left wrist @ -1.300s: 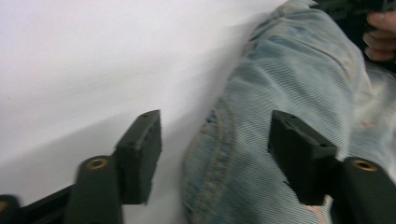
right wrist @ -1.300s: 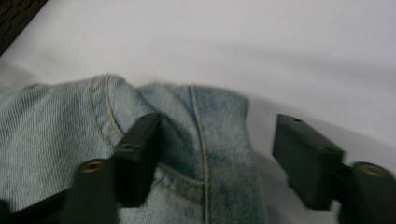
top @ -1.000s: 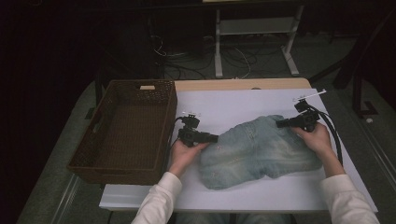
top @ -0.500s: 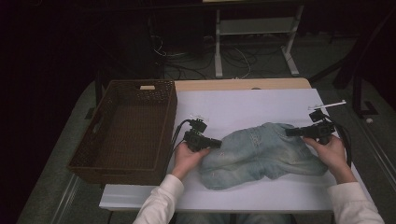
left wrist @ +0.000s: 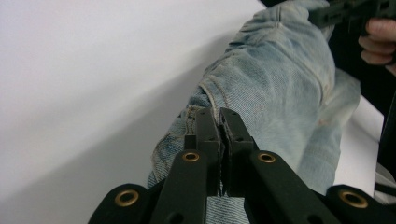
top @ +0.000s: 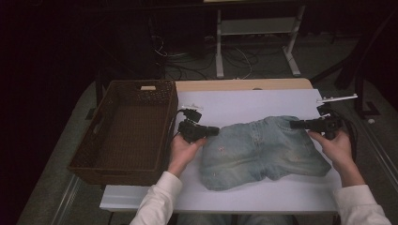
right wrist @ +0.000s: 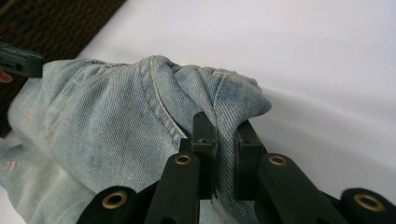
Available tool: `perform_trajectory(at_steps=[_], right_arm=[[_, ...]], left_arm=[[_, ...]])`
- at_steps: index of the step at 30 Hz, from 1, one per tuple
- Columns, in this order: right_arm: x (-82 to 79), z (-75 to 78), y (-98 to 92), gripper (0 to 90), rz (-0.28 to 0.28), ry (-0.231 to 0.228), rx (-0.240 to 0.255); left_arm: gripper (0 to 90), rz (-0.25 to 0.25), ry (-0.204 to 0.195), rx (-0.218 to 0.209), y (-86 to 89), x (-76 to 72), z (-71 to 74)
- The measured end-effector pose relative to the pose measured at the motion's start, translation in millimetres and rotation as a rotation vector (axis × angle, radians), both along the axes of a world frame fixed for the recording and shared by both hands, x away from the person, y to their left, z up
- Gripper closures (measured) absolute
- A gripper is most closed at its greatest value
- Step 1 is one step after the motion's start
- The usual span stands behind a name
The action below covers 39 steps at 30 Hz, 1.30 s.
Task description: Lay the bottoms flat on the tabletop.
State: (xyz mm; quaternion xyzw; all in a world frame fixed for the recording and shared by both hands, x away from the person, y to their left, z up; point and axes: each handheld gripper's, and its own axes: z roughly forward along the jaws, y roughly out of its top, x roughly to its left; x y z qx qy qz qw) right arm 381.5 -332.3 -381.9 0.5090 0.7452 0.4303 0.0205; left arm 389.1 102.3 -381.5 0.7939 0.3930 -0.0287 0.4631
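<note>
From the high view, a brown wicker basket sits left of the white worktop, where pale denim shorts lie stretched between the left hand-held gripper and right hand-held gripper, both hands low and pointing inward. In the left gripper view, the jaws have just been closing and pinch the shorts' waistband edge. In the right gripper view, the jaws clamp a bunched denim fold.
</note>
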Motion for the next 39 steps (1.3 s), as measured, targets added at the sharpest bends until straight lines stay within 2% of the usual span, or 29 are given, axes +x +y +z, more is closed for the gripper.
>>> perform_trajectory(at_steps=[3,7,10,14,22,27,29,30,32,37,39], right_arm=[[1.3,6.4,2.3,81.7,0.002,-0.033,0.017],[1.7,14.4,6.2,81.8,0.008,-0.069,0.033],[1.0,20.7,8.4,81.8,0.010,-0.097,0.041],[3.6,15.3,6.4,81.8,0.009,-0.078,0.051],[9.7,-0.1,5.5,81.7,0.008,-0.032,0.051],[8.9,-8.9,6.7,81.6,0.019,0.006,0.051],[5.0,-14.6,6.3,81.6,0.015,0.033,0.056],[0.6,-18.2,5.5,81.6,0.012,0.046,0.079],[-8.6,-21.3,4.2,81.6,0.017,0.060,0.091],[-26.8,-28.1,2.7,81.8,0.023,0.088,0.115],[-32.2,-29.9,3.7,81.8,0.030,0.097,0.108]], left_arm=[[87.3,0.041,-0.035,-0.040,7.7,0.7,8.5],[87.3,0.063,-0.106,-0.052,7.5,-3.3,14.7],[87.2,0.075,-0.124,-0.054,6.7,-4.4,16.7],[87.2,0.072,-0.095,-0.037,6.2,-1.5,9.1],[87.1,0.077,-0.043,-0.044,7.0,4.1,-8.4],[87.0,0.061,-0.004,-0.030,4.5,2.8,-16.4],[87.0,0.051,0.010,-0.036,4.0,0.8,-18.3],[87.0,0.046,0.014,-0.031,3.6,-0.3,-18.7],[87.0,0.031,0.023,-0.026,2.5,-4.6,-20.4],[87.0,-0.017,0.079,0.019,-3.8,-18.6,-32.3],[87.0,-0.031,0.096,0.040,-7.1,-24.0,-37.4]])
